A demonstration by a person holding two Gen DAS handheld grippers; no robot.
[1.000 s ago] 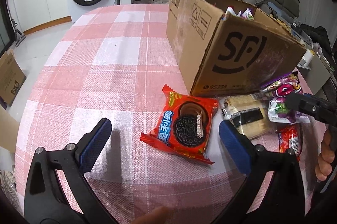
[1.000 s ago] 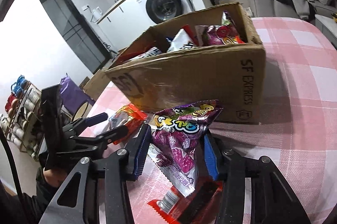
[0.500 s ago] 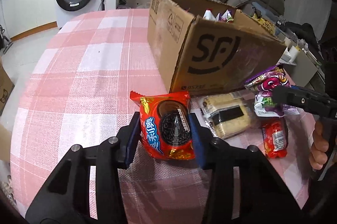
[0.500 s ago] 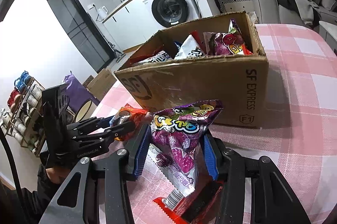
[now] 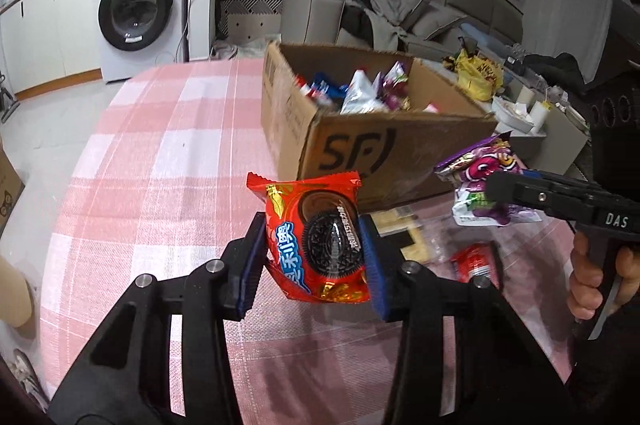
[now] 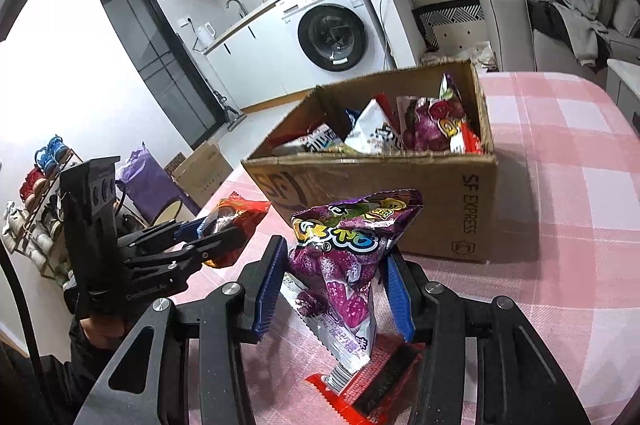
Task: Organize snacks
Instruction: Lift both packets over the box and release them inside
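- My left tool [image 5: 316, 251] is clamped on the red Oreo pack [image 5: 318, 243], held above the worktop [image 5: 160, 165], short of the cardboard box [image 5: 360, 149].
- My right tool [image 6: 334, 285] pinches the purple gummy bag [image 6: 346, 249], also short of the box.
- To do it well: raise both over the rim, centre above the snacks inside, let go low, one tool at a time.

Even indoor light, soft shadows; strong fisheye curvature with dark vignetted corners; slight motion blur, glare minimal.
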